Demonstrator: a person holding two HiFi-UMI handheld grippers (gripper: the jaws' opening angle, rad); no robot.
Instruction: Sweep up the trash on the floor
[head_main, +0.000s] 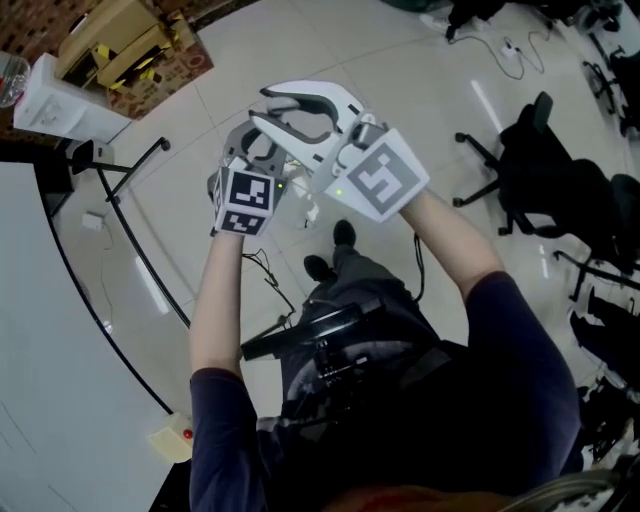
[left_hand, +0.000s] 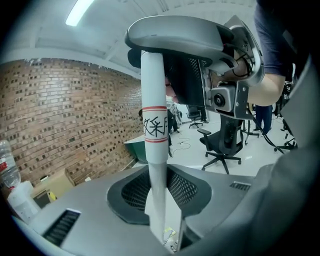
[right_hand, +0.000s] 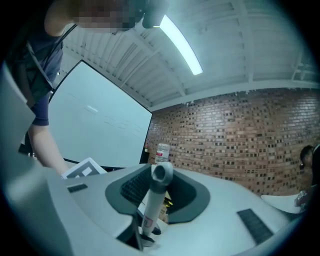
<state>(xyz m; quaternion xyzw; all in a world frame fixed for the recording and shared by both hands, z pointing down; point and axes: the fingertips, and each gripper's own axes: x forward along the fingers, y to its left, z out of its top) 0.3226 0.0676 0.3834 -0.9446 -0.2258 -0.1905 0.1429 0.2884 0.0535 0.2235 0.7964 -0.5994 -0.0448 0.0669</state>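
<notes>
Floor takes most of the head view: pale tile, wide and bare ahead of us, so there's plenty of swing room that way. On our L a big whiteboard on a black curved frame hems us in close. On our R a cluster of black office chairs stands near, w/ legs sticking out that a long tool could catch. Cardboard boxes sit well off at the far L by the brick wall, no bother yet. Both tools are raised in front of the chest, nearly touching. L gripper is clamped on a white handle that runs up btwn its jaws, and R gripper is closed on the same handle near its top end, the one w/ the hanging hole. We judge this a two-point hold, one tool high and one low, to steer a long sweeping tool w/o it twisting. Broom or dustpan, we can't tell, as its head is out of view. Red-banded label sits just above the L jaws. As for trash, nothing is plain on the tile in the head view. Only small yellowish scraps show low through the L jaw gap, poss. litter on the floor below, too small to be sure.
</notes>
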